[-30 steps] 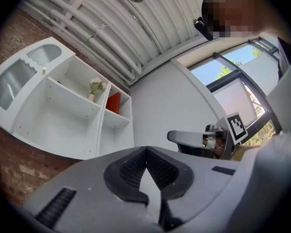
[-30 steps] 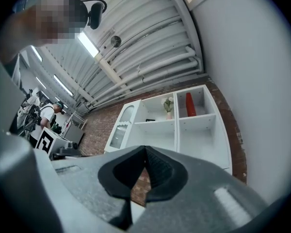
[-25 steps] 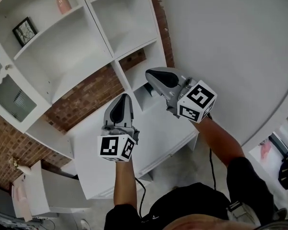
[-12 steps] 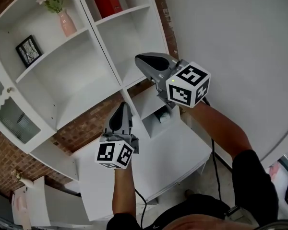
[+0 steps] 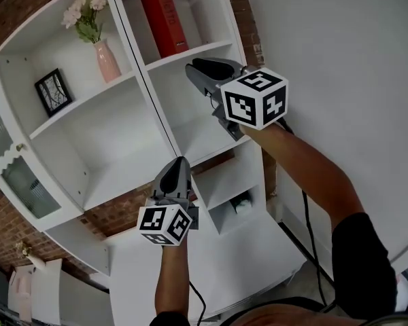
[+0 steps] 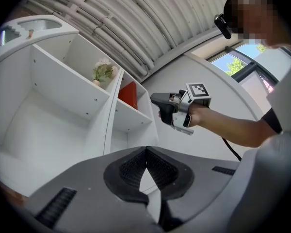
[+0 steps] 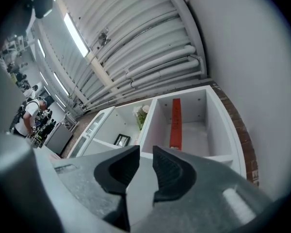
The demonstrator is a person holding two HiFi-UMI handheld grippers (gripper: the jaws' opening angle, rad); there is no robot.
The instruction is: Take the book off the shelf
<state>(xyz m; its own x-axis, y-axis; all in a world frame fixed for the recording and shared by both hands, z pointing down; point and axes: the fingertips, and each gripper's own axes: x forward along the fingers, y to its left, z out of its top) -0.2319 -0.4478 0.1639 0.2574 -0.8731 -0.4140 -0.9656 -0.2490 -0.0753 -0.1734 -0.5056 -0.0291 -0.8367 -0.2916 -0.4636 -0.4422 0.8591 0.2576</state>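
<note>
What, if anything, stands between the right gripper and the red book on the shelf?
Nothing visible does. The book stands alone in its open-fronted shelf compartment. The right gripper points at it from below; its jaws have just been opening, with nothing between them.

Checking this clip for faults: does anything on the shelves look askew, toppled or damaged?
Nothing stands out. The red book, the pink vase and the framed picture all stand upright on their shelves.
</note>
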